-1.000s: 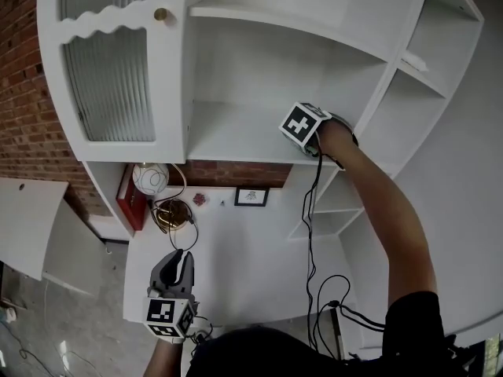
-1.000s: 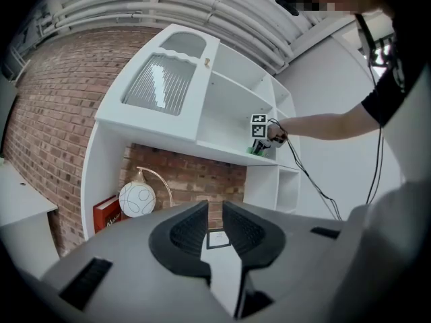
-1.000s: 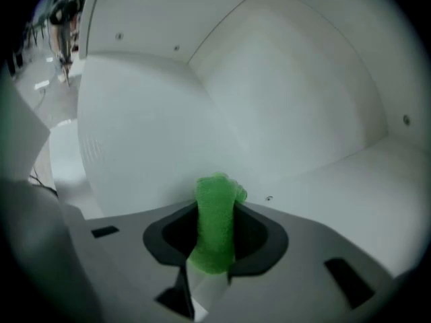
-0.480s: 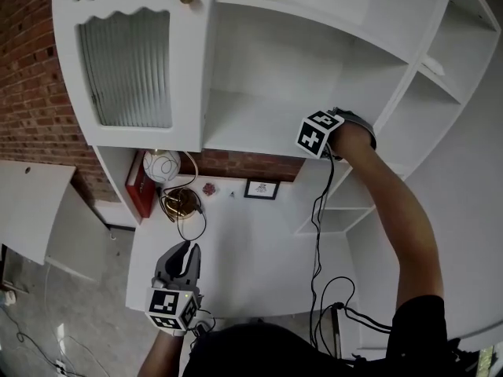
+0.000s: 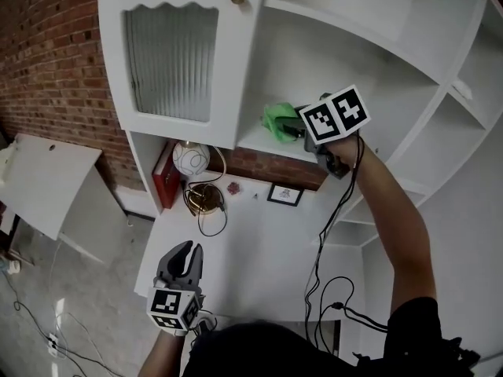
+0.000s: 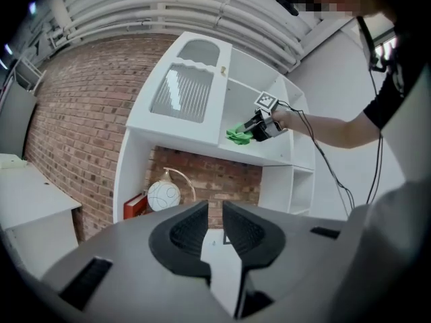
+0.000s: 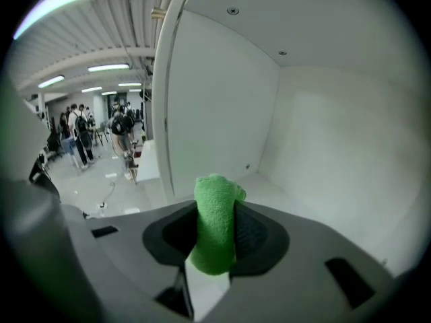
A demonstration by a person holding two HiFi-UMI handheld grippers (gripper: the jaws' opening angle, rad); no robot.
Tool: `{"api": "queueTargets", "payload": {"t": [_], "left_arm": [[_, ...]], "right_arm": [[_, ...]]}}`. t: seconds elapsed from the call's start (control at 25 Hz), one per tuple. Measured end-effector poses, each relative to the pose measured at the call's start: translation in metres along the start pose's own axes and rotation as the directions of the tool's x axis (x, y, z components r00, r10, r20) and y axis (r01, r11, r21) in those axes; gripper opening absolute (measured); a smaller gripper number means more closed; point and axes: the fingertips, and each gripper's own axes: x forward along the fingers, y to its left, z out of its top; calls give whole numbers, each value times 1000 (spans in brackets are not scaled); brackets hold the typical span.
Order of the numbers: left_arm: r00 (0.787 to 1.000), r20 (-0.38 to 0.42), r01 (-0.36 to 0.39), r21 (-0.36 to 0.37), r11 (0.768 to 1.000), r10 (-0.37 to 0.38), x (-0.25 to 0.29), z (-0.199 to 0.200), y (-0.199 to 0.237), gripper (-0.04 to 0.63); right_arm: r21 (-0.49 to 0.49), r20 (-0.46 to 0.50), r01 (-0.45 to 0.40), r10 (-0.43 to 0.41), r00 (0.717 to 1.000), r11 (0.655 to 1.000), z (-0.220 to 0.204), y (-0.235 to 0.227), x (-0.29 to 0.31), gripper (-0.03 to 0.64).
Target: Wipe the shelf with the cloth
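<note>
My green cloth was bunched up, pinched in my right gripper, at the front edge of the white shelf.

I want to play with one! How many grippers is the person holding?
2. The left gripper is low over the white desk, empty, fingers slightly apart. The right gripper is up at the shelf, pinching a green cloth. None looks hidden.

A green cloth sits at the white shelf's front edge.
</note>
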Motion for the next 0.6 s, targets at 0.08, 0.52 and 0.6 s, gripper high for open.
{"api": "queueTargets", "payload": {"t": [0.08,0.52,0.6], "left_arm": [[999,12,-44,-3,999,44,-13,2,11,64],[985,3,-171,-34,985,171,-47,-10,38,64],[989,-6,-148,-35,988,148,-41,-14,32,64]], "right_arm": [[61,38,-59,57,998,996,13,15,15,115],[29,-101,-84,86,991,996,-2,37,59,112],[10,-107,-75,75,991,997,-7,34,53,112]]}}
